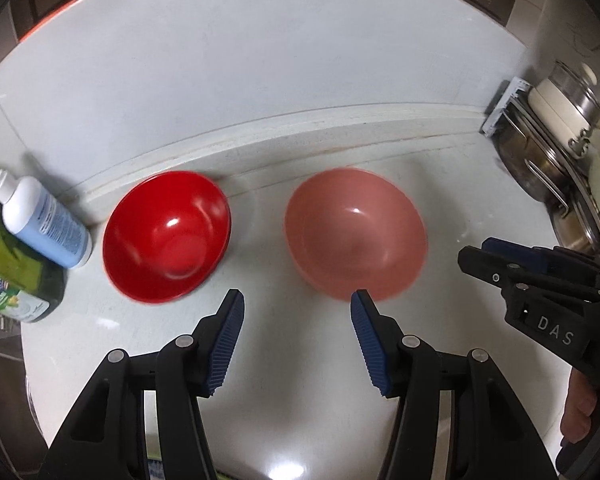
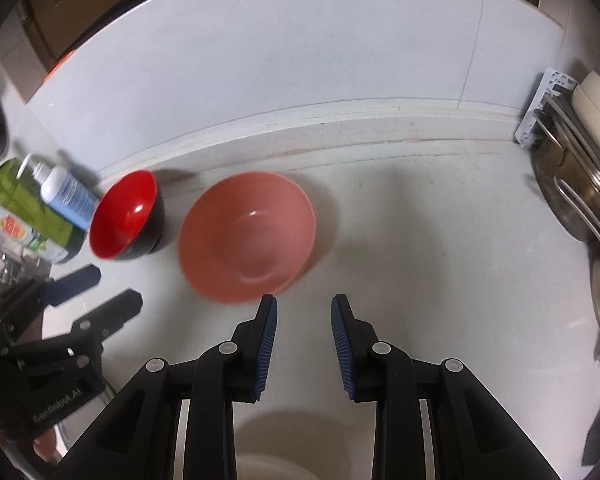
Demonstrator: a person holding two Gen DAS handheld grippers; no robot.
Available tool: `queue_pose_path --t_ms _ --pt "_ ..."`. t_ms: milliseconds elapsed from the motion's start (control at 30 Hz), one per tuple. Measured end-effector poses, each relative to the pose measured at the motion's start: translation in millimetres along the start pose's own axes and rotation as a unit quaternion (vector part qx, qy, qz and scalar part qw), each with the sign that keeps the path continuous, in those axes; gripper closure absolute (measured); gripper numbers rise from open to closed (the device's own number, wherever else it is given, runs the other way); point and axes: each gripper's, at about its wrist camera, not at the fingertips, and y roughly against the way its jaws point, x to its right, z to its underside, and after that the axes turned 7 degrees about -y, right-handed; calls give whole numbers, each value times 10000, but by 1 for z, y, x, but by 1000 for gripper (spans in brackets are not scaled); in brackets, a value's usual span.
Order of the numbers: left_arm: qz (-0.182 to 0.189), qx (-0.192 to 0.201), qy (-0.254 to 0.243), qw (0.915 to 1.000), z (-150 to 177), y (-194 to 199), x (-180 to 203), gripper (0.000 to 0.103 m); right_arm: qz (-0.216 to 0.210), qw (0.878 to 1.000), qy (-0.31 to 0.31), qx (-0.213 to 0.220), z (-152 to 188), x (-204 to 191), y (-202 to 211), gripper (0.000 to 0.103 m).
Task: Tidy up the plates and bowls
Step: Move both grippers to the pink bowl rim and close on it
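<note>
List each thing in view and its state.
Red bowl: upright, empty.
Pink bowl: upright, empty.
White bottle: leaning on the green bottle.
Left gripper: open, empty.
Right gripper: open, empty.
Pots: stacked in rack.

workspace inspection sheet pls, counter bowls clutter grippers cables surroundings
surface: pale counter, raised lip along the tiled wall
job's things: red bowl and pink bowl, both upright, empty, side by side, apart
clutter: white and blue bottle leaning on green bottle, left of the red bowl
grippers: left gripper open, nothing between the pads; right gripper open narrower, also empty
cables: nothing seen
surroundings: rack of steel pots at right
</note>
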Motion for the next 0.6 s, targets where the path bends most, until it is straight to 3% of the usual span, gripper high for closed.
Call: queue_pose_path --t_ms 600 --pt "297 -573 420 9970 -36 -74 -18 71 -212 9966 -515 -605 -36 11 -65 74"
